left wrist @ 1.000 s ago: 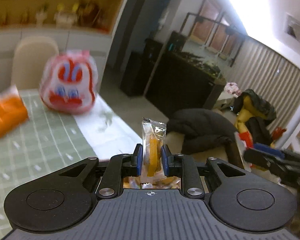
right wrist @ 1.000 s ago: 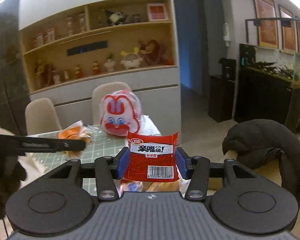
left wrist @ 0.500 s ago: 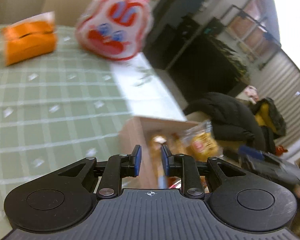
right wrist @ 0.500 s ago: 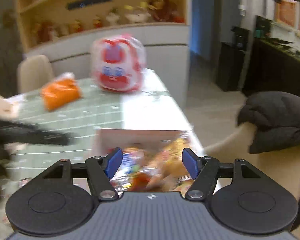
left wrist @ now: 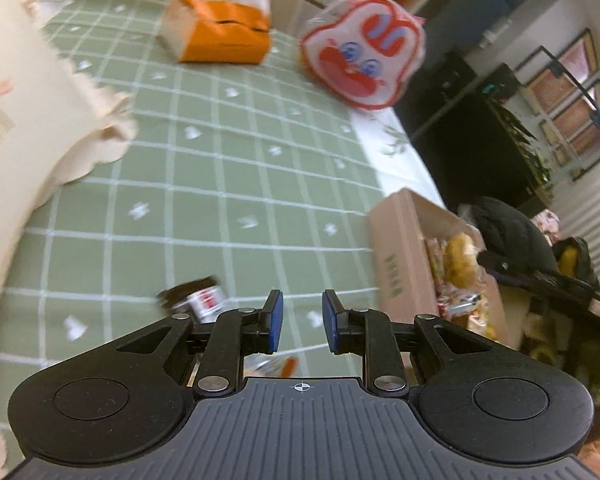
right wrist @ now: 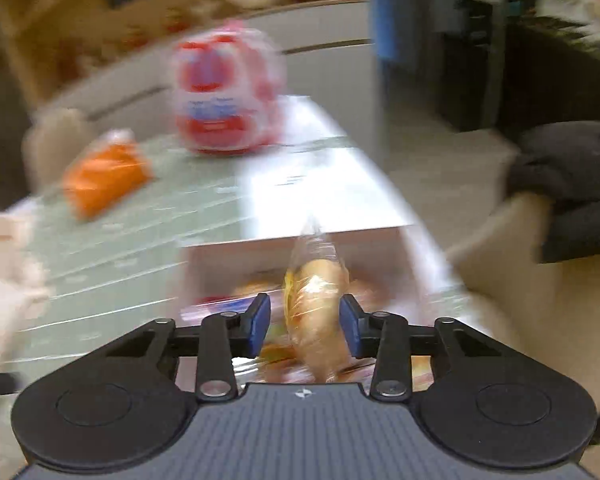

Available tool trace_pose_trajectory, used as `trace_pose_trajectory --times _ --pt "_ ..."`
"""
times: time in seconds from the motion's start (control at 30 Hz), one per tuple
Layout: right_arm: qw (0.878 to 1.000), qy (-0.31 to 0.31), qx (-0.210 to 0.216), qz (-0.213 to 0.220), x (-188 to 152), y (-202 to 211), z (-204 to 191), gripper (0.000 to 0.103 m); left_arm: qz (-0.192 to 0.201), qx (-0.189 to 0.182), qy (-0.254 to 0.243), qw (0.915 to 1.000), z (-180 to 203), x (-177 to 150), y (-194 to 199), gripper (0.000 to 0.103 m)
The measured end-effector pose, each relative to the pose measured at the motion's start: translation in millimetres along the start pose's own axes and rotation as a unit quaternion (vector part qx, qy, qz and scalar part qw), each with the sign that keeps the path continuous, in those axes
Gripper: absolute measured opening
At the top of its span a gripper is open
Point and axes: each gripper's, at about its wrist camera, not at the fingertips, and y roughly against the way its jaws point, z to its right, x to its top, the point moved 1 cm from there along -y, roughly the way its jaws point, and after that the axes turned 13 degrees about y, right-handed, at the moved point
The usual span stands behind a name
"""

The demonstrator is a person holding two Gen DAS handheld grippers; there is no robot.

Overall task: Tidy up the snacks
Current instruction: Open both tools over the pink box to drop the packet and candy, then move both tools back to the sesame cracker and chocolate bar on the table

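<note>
The surface (left wrist: pixel 220 184), under a green checked cloth, is mostly bare through its middle; its right edge runs past a white strip of cloth, with open floor beyond. At the near right edge stands an open cardboard box (left wrist: pixel 396 248), filled with mixed wrapped snacks (left wrist: pixel 456 256). At the far side lie an orange packet (left wrist: pixel 224 36) and, right of it, a red-and-white rabbit-face bag (left wrist: pixel 360 52), apart from each other. A small dark packet (left wrist: pixel 196 300) lies on the cloth just left of the left gripper (left wrist: pixel 299 322), and another wrapper shows partly beneath its fingers. Those fingers stand slightly apart with nothing between them. A cream sleeve (left wrist: pixel 28 120) covers the near left.

The right gripper (right wrist: pixel 305 324) hangs over the box's open top. Its fingers have just been closing, and a clear-wrapped bread roll (right wrist: pixel 316 300) stands upright between them; the right pad touches the wrapper, but blur hides whether the left pad does.
</note>
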Motion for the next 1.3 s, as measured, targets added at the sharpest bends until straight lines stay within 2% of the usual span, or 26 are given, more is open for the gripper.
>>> trace_pose_trajectory --times 0.07,0.2,0.33,0.43,0.5,0.6,0.73,0.87,1.1,1.17,1.23,1.3 --pt "0.999 0.01 0.036 -0.008 -8.0 2.8 -17.8 0.036 0.005 0.007 0.008 0.9999 -8.6 -2.1 3.6 0.025" --pt "0.998 0.042 0.034 -0.019 -27.7 7.9 -49.7 0.036 0.029 0.039 0.002 0.9988 -21.4 -6.3 15.0 0.025" --pt "0.997 0.071 0.035 0.003 -41.4 26.7 -77.6 0.038 0.062 0.088 0.004 0.9942 -41.2 -11.0 24.1 0.025" --pt "0.994 0.082 0.074 -0.001 -44.6 31.8 -100.7 0.045 0.057 0.106 0.031 0.9922 -58.9 -15.8 22.7 0.025" --pt "0.99 0.1 0.099 -0.014 -53.2 30.2 -120.7 0.048 0.046 0.112 0.025 0.9923 -61.2 -25.9 21.8 0.025" --pt "0.984 0.131 0.114 -0.033 -61.2 16.7 -150.5 0.049 0.016 0.11 -0.003 0.9938 -57.3 -49.5 19.5 0.025" --pt "0.978 0.137 0.149 -0.046 -59.5 -1.4 -181.7 0.053 -0.022 0.083 -0.037 0.9956 -50.3 -73.6 24.7 0.025" --pt "0.976 0.141 0.158 -0.05 -48.8 -21.3 -202.5 0.053 -0.048 0.071 -0.051 0.995 -50.9 -82.0 30.5 0.025" --pt "0.967 0.172 0.154 -0.104 -48.4 -67.4 -238.9 0.055 -0.068 0.068 -0.048 0.9942 -48.0 -82.9 34.5 0.025" --pt "0.967 0.185 0.143 -0.1 -52.5 -62.9 -243.1 0.051 -0.078 0.07 -0.062 0.9925 -43.9 -86.8 35.0 0.025" --pt "0.967 0.191 0.138 -0.099 -57.5 -53.6 -241.4 0.039 -0.087 0.071 -0.073 0.991 -41.1 -91.2 36.1 0.025" --pt "0.969 0.178 0.142 -0.096 -63.9 -39.3 -229.3 0.037 -0.092 0.067 -0.074 0.9908 -40.3 -93.9 37.4 0.025"
